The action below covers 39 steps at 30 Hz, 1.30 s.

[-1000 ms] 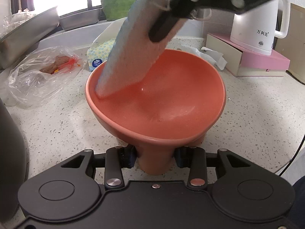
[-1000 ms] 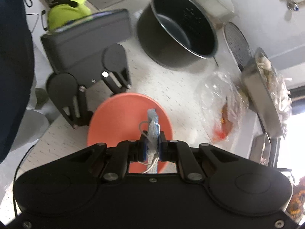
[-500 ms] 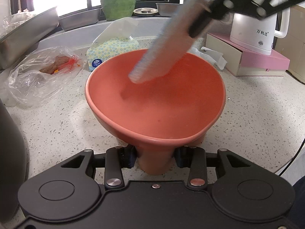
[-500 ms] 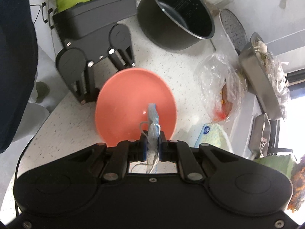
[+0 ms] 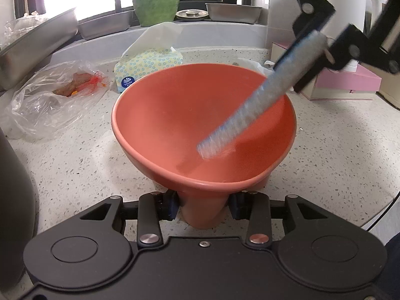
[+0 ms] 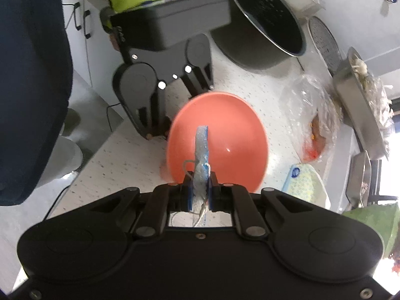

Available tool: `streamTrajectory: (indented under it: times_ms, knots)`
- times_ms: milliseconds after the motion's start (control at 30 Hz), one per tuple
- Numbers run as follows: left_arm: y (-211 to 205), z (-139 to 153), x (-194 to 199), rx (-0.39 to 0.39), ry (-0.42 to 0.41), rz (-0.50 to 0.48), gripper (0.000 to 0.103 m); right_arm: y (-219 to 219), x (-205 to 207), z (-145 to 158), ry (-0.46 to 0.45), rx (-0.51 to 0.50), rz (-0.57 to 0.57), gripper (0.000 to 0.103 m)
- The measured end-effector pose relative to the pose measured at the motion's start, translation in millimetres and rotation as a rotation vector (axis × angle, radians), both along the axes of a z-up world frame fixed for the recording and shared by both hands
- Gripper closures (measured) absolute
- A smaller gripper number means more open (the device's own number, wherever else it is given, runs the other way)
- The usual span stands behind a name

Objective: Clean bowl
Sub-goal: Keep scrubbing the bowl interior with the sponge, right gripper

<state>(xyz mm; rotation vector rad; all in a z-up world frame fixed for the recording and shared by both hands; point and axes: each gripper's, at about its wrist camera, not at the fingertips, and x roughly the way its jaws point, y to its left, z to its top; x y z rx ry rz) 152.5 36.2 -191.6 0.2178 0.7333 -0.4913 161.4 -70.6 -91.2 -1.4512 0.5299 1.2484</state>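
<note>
A coral-red bowl (image 5: 175, 115) on a narrow foot stands on the speckled counter. My left gripper (image 5: 203, 206) is shut on that foot, one blue pad on each side. The same bowl (image 6: 232, 135) shows from above in the right wrist view. My right gripper (image 6: 201, 190) is shut on a flat grey-blue sponge (image 6: 201, 147), seen edge-on. In the left wrist view the sponge (image 5: 257, 102) slants down from the upper right, and its tip rests against the bowl's inner wall, right of centre.
A clear plastic bag (image 5: 52, 100) with food scraps lies left of the bowl, a tissue pack (image 5: 147, 65) behind it. Steel trays (image 5: 32, 47) line the sill. A pink box (image 5: 350, 82) and a white kettle stand at right. A dark pot (image 6: 267, 22) stands beyond the bowl.
The sponge has swept from the bowl's left inner wall across to the right side and turned from flat-on to edge-on. The bowl and my left gripper have stayed put.
</note>
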Motion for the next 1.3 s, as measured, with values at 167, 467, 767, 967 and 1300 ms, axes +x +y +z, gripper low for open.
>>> streamTrajectory:
  times_ms: [167, 467, 767, 967, 1300]
  knots:
    - [0.8, 0.6, 0.5, 0.001, 0.002, 0.002, 0.064, 9.9, -5.6, -5.8, -0.008, 0.004, 0.034, 0.091]
    - [0.6, 0.5, 0.4, 0.005, 0.004, 0.008, 0.065, 22.1, 12.4, -15.9, -0.059, 0.023, 0.02, 0.091]
    - [-10.4, 1.3, 3.2, 0.004, 0.006, 0.04, 0.065, 24.0, 34.0, -6.4, -0.1, 0.093, -0.038, 0.091]
    - [-10.2, 1.3, 2.9, 0.003, 0.006, 0.045, 0.065, 15.8, 39.0, 5.9, -0.113, 0.108, -0.074, 0.091]
    - [-9.4, 2.1, -1.0, 0.004, 0.008, 0.038, 0.064, -1.0, 19.6, 10.1, -0.098, 0.028, -0.039, 0.091]
